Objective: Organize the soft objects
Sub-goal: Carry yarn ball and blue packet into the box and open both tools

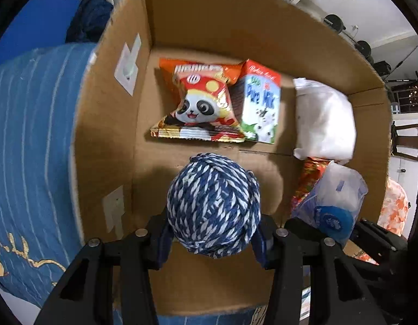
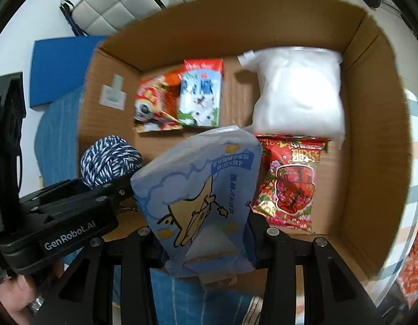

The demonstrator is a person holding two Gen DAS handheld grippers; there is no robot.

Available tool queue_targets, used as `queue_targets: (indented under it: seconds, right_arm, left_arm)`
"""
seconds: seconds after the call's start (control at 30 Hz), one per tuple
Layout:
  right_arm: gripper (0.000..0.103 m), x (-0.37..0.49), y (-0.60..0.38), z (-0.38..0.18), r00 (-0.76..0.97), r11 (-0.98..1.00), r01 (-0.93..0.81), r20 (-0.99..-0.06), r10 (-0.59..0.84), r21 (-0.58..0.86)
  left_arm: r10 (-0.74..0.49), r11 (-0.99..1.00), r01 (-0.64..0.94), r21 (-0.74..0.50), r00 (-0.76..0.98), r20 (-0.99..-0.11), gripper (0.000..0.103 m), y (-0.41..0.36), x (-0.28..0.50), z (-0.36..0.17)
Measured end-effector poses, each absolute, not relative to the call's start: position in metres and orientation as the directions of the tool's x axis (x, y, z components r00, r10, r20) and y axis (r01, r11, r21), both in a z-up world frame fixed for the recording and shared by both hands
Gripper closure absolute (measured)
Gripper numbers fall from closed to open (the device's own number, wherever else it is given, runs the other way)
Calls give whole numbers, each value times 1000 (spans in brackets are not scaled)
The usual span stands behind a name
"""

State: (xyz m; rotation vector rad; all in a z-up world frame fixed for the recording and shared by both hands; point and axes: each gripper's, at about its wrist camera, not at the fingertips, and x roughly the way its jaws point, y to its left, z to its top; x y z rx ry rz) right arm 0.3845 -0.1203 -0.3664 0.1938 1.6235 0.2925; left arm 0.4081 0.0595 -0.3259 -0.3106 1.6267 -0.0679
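Left wrist view has the left gripper [image 1: 213, 239] squeezing a squishy blue-and-white yarn ball [image 1: 213, 205] round its middle over the open brown cardboard box [image 1: 106, 124], while right wrist view shows the right gripper [image 2: 206, 243] pinching a light, crinkly pale-blue tissue pack [image 2: 201, 197] by its near end above the box.

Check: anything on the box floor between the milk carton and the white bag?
Nothing: bare cardboard floor separates the milk carton from the white bag. Clearest in the right wrist view.
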Motion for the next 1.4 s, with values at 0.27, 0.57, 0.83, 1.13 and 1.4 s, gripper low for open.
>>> queue_targets:
  seconds: [0.27,0.57,0.83,1.13,1.4]
  right_arm:
    - [58,387,-109,-416,-165,951,-64,-943,288,302]
    - [56,391,-99,-452,-203,967,-81,-954,220,240]
    - [53,392,-92,-466,-199,982,-100,-970,138,160]
    - [28,403,-84,-470,-191,985,-108,-975,110,132]
    - [12,410,-79,-445,-126,985,-145,-989,75,93]
  left_arm:
    - [-241,964,-138,-226,-104,-965,57,53,404,-350]
    - [-196,977,-109,-181,-144,-970,57,48,399,-372]
    - [-183,980,-105,-168,-154,-971,57,47,395,-377]
    - [-215,969,-145,-200,-99,-972,33,58,392,-355]
    - [-179,980,-92,-175,-33,-983,0,48,386,-318]
